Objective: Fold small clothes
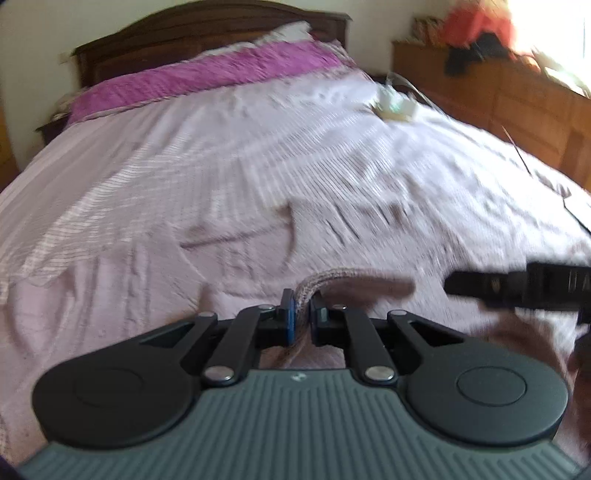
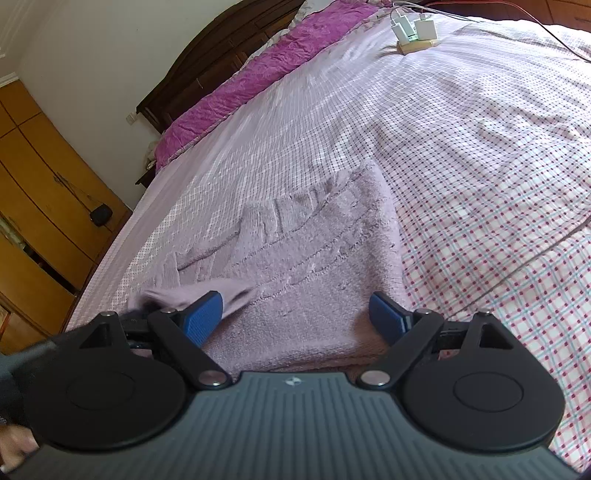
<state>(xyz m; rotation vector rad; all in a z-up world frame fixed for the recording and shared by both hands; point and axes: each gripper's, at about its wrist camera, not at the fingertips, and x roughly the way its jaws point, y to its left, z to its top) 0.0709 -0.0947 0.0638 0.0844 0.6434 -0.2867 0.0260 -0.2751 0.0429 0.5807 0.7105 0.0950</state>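
Pinching a ribbed edge of the purple sweater (image 1: pixel 314 282), the left gripper (image 1: pixel 300 314) has its two blue pads pressed tight on the cloth, so it is closed on the sweater. That bit of cloth sticks up between the fingers and bends away to the right. The left view is blurry, so small things there are hard to make out. At the right side of that view, a dark part of the right gripper shows beside the cloth. The right gripper (image 2: pixel 295 314) has its blue fingers (image 2: pixel 203 317) spread wide apart, and nothing is squeezed between them. It hangs just over the near edge of the sweater, which lies spread out on the bed sheet (image 2: pixel 480 221). A lifted corner of the sweater shows at the left, close to the left blue pad. The sheet has small checks, with pink and blue lines on the right part. Farther back lies a bright purple blanket (image 2: pixel 258 70) in a long strip next to the dark wooden headboard (image 2: pixel 207 55). A few white chargers (image 2: pixel 413 29) with wires sit on the bed near the far end. A yellow wooden wardrobe (image 2: pixel 40 192) stands to the left of the bed.
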